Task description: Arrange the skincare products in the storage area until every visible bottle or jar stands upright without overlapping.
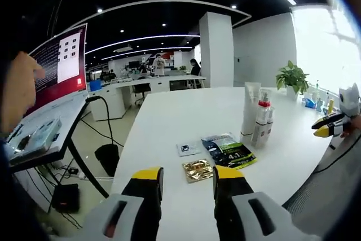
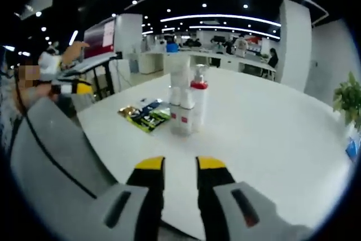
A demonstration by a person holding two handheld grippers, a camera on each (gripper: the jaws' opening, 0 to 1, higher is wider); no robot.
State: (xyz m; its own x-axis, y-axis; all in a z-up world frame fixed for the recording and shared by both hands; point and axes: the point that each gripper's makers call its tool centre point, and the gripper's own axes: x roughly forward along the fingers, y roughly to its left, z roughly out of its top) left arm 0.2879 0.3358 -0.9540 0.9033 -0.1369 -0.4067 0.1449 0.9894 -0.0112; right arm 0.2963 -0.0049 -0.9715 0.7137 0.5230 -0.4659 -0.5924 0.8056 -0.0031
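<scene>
- My left tool (image 1: 188,180) hangs released over the near edge of the white table (image 1: 186,111), jaws apart with nothing between them. My right tool (image 2: 180,165) is likewise released and empty, jaws parted a little, aimed at the products from the opposite side.
- The skincare products (image 2: 185,105) stand bunched in one tight cluster near the middle of the table: a tall white tube (image 1: 251,108), a pump bottle with a red collar (image 2: 198,103), and small white bottles touching at their bases. All look upright to me.
- Main risk, as I judge it: the cluster is so tight that pushing a jaw in for one bottle could knock its neighbour over. The tall tube looks the likeliest to topple.
- The flat sachets beside the cluster, a dark green-and-blue packet (image 1: 228,150), a gold one (image 1: 197,170) and a small white one (image 1: 188,149), lie between my left tool and the bottles; dragging across them could shift them under a bottle.
- The right tool also shows in the left gripper view at the far edge (image 1: 330,126); converging on the cluster from both sides risks a clash.
- Around: a potted plant (image 1: 292,77), a monitor on a stand (image 1: 59,66), people at distant desks.
</scene>
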